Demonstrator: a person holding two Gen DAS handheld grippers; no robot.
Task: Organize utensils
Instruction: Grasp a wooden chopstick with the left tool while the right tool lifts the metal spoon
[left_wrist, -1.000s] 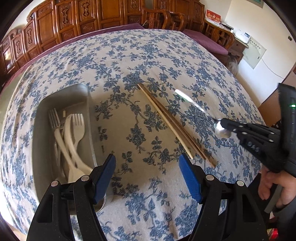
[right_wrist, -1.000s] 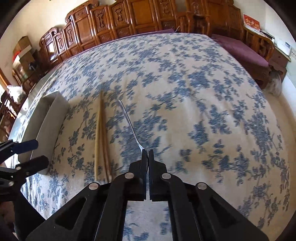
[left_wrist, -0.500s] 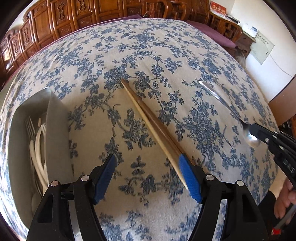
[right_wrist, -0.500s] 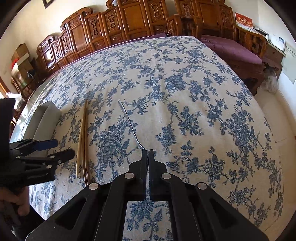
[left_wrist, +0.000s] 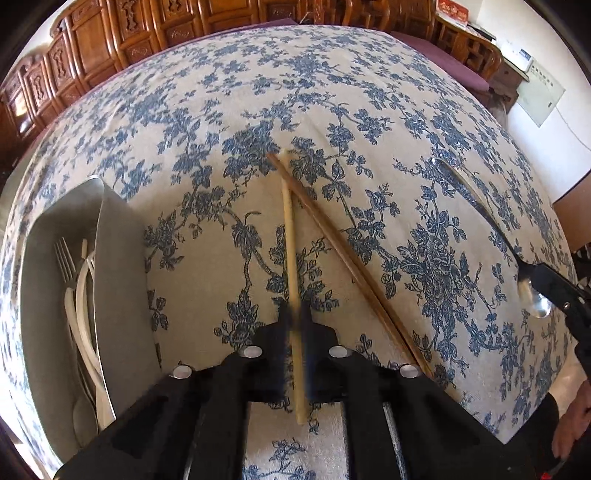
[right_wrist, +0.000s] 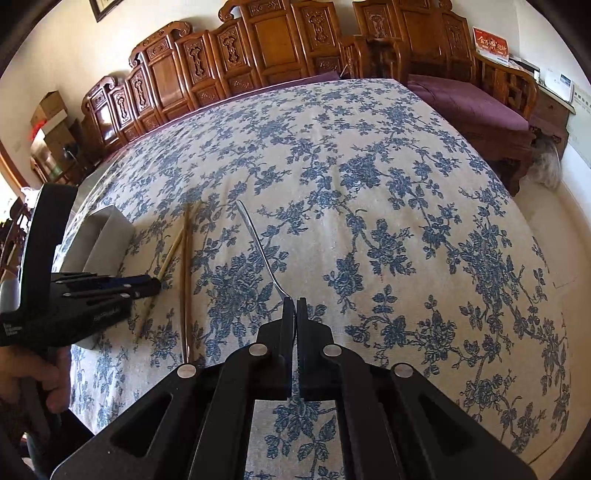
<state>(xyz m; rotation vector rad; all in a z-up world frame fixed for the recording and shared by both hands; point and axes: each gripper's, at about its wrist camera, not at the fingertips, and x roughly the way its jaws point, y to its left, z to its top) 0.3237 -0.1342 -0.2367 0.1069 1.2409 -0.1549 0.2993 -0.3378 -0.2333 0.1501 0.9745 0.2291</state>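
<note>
Faintly, white unreadable lettering on left gripper (right_wrist: 157, 286)

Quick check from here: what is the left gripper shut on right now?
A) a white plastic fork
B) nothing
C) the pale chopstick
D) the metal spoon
C: the left gripper has its fingers pinched on the pale chopstick, while the darker chopsticks lie loose on the tablecloth beside it.

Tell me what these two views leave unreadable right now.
- Left wrist view: left gripper tips motion-blurred around the pale wooden chopstick.
- Right wrist view: metal spoon bowl hidden inside the right gripper.
- Grey utensil tray: near wall hides some contents.
</note>
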